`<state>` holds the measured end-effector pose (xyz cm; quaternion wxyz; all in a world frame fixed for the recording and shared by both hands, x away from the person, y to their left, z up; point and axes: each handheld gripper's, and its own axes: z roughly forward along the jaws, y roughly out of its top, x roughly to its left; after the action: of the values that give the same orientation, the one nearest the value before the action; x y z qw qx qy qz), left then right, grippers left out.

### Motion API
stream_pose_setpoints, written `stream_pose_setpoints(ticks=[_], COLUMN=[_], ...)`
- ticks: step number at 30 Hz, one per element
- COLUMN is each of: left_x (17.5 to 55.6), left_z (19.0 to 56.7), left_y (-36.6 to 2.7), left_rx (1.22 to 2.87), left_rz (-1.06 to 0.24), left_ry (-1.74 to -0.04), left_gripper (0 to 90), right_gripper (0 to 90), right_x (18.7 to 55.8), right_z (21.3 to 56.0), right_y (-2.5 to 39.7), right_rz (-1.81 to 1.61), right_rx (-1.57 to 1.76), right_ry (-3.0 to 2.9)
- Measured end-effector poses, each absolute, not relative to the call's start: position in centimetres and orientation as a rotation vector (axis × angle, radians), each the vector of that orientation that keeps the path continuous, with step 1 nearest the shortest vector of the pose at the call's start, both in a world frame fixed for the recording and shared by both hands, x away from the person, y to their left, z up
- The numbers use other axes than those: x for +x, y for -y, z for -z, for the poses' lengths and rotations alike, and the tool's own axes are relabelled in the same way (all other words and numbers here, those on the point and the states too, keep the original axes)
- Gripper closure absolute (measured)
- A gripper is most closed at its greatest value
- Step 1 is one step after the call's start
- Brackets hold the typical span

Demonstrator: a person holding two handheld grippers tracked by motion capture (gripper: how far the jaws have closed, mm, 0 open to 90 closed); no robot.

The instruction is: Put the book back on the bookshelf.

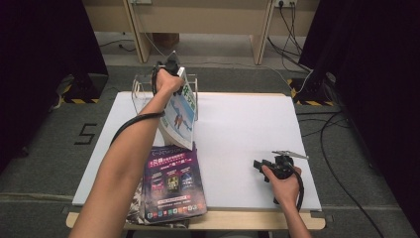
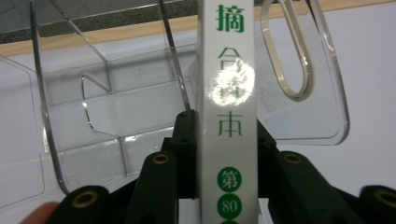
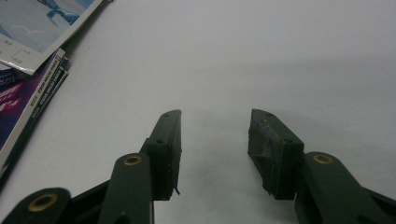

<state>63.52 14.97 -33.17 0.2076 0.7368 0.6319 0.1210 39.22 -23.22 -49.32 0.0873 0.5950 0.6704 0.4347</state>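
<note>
A: High view: where is the magazine the person is handling?

B: The left tool [image 1: 171, 67] holds a white-spined magazine [image 1: 181, 114] in the air near the far left corner of the worktop [image 1: 247, 129]. The magazine hangs tilted, its cover facing right, its lower corner close above a purple magazine [image 1: 173, 181] that lies flat at the near left edge of the worktop.

A: How is the left tool gripping it?

B: In the left gripper view the two black jaws are closed tight on the spine [image 2: 227, 112], one on each side. The spine runs straight up between them, with green characters printed along it.

A: What lies ahead of it?

B: A clear acrylic rack [image 2: 116, 107] with upright dividers stands just beyond the tool, at the far left edge of the worktop. The magazine's long axis points towards the rack, and the spine lines up roughly with a slot between a thin divider [image 2: 175, 56] and a panel with an oval cut-out [image 2: 322, 93]. My judgement is that the next move depends on keeping the spine parallel to those dividers while the left arm, the nearer one, pushes forward and down.

A: And the other hand?

B: The right tool [image 1: 262, 166] rests near the near right corner of the worktop, well apart from the rack. In the right gripper view its jaws stand wide apart with nothing between them, over bare white surface.
</note>
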Motion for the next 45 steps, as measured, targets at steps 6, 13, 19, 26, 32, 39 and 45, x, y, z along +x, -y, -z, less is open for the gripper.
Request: stream_pose_setpoints(ticks=[6, 13, 19, 26, 32, 39, 45], left_x=[63.1, 61.0, 59.4, 57.6, 55.3, 52.3, 50.0], left_z=[33.0, 31.5, 29.6, 29.9, 32.6, 34.7, 35.5], left_y=[-15.3, -16.7, -17.3, -17.0, -16.4, -17.9, -20.5], left_rx=[2.016, 1.912, 1.800, 1.610, 1.537, 1.528, 1.583], left_rz=[-0.276, -0.291, -0.411, -0.533, -0.633, -0.690, -0.653], left_ry=[-1.728, -1.649, -1.555, -1.441, -1.353, -1.280, -1.271], left_gripper=[73.3, 73.5, 73.6, 73.7, 73.6, 73.2, 73.0], right_gripper=[54.6, 54.7, 54.6, 54.7, 54.8, 54.7, 54.7], right_x=[39.2, 39.2, 39.2, 39.2, 39.2, 39.2, 39.1], right_z=[49.3, 49.4, 49.3, 49.3, 49.4, 49.4, 49.3], right_y=[23.2, 23.3, 23.2, 23.2, 23.3, 23.2, 23.0], right_rz=[-1.295, -1.294, -1.283, -1.288, -1.291, -1.283, -1.276], right_rx=[1.771, 1.765, 1.751, 1.752, 1.751, 1.731, 1.750], right_ry=[-1.997, -1.998, -2.001, -2.001, -2.002, -2.008, -2.009])
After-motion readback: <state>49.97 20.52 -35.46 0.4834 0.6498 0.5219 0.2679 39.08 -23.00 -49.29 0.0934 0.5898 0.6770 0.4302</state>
